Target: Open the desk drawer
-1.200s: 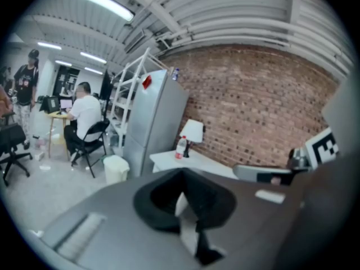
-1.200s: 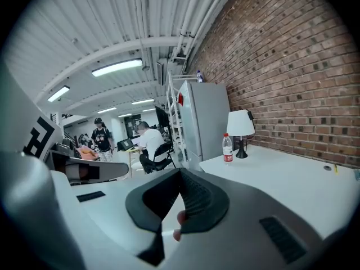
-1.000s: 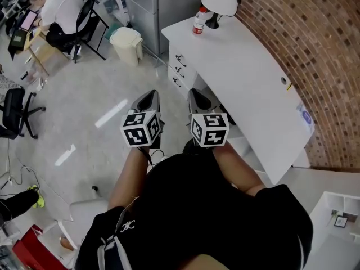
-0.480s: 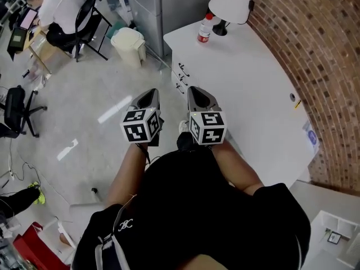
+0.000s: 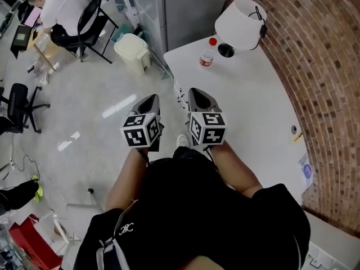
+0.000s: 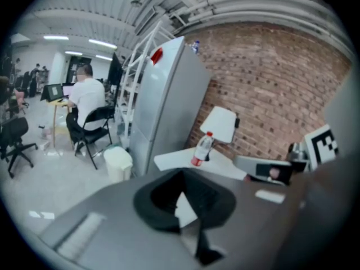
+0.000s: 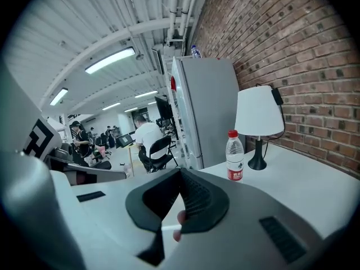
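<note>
Near the left end of the desk I hold my two grippers side by side above the floor, each topped by one black-and-white marker cube. The left gripper has its grey jaws pressed together on nothing, and the ribbed black pads of the right gripper meet the same way, empty.

The desk drawer sits in the desk's narrow left face, just beyond my right gripper. Its dark handles are partly hidden, so I cannot count the fronts, though what shows looks pushed in.

The desk top is smooth, white and rounded at its far corner. On it at the far end stand one lamp with a white drum shade on a black foot and one clear plastic bottle with a red cap.

Rough red brick wall curves along the right. A tall grey metal cabinet stands at the far side, with one cream bin to its left. The floor is glossy grey, and a seated person is far left among two black chairs.
</note>
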{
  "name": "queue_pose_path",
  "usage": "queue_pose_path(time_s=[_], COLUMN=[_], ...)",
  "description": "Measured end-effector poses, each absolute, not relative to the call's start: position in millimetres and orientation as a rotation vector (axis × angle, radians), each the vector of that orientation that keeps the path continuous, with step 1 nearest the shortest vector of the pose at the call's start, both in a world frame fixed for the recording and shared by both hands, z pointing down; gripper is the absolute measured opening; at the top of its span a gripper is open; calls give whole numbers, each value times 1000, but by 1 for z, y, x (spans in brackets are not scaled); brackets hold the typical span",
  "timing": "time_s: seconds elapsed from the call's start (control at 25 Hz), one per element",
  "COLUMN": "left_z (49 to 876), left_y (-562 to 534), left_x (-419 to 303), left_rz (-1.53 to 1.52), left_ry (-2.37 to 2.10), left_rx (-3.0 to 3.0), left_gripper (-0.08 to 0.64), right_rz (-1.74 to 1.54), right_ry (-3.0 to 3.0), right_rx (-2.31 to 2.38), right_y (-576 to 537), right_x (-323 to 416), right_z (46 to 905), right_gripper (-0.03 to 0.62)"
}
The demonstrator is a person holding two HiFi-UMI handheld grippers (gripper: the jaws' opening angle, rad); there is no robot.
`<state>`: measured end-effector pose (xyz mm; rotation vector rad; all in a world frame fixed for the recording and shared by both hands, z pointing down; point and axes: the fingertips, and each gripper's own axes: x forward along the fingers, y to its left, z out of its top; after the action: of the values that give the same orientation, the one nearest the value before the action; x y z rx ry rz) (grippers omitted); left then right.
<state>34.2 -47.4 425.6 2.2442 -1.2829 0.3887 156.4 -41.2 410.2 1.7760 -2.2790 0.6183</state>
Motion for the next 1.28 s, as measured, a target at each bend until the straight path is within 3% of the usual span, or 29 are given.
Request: queue_pose_path(time_s=[0.52, 1.28], left_z=[468, 632], left_y=[-89, -104], left_x=[41, 77], left_rz=[415, -12], left_ry=[-1269, -836], left_rx=[2107, 1772], left_gripper=[-2, 0], right_rz=[651, 525], right_ry=[-2225, -1919], right_rx=[1664, 1423], right_y=[-90, -109], right_x=[164, 147], right_z=[443, 547], right_gripper=[-9, -9])
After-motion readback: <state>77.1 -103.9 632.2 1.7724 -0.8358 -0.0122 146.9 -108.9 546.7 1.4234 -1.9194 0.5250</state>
